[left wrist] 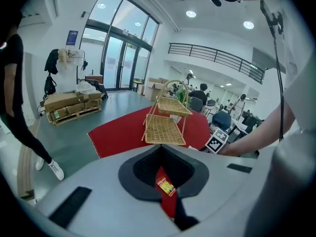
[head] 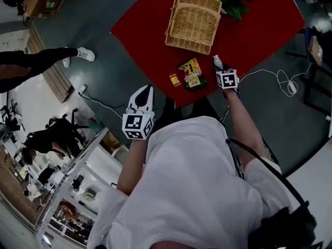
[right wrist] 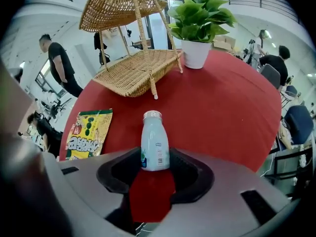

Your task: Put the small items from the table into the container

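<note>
Steeply down from head height; low across the red table (left wrist: 118, 132) from left; close in from right; 2-tier wicker basket (left wrist: 165, 130) in all 3.

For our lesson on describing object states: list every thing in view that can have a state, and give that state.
Left gripper: shut, empty.
Right gripper: open around the bottle.
Bottle: capped, between the jaws, not gripped.
Wicker basket: upright on the table, nothing seen inside.
Snack packet: flat on table.
Small red packet: flat on table.
Potted plant: upright.
</note>
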Available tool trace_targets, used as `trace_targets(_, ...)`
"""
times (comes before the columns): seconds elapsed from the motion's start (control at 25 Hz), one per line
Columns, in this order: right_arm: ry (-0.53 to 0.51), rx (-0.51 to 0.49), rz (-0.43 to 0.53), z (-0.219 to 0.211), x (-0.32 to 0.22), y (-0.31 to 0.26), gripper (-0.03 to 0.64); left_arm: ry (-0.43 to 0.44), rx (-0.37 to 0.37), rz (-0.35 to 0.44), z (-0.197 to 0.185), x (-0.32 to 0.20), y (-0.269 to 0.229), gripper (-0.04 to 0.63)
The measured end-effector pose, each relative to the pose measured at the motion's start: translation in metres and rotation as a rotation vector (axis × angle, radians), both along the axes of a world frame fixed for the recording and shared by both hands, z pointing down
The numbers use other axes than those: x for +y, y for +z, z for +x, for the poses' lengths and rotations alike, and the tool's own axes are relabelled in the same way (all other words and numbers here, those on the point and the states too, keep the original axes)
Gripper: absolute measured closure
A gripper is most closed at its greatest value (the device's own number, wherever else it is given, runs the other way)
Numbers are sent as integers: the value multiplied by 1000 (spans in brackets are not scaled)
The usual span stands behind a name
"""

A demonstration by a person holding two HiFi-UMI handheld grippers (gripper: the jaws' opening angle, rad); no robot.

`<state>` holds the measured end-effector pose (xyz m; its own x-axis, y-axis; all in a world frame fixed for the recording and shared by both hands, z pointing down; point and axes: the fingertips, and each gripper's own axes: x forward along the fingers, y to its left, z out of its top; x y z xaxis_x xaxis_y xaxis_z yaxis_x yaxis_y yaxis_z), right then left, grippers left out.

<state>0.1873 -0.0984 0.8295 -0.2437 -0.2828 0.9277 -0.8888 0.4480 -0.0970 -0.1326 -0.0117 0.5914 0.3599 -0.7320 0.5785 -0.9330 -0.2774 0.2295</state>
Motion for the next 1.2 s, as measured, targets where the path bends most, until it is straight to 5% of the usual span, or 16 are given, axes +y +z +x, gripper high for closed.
trace_targets(0.56,-68,-121,81,-28,10,-63,434,31,19,76,12,-4,-22,588)
trace_targets(1.2,-132,-32,27,-26,35,-18,449,28,4,48,8,11,-20,588)
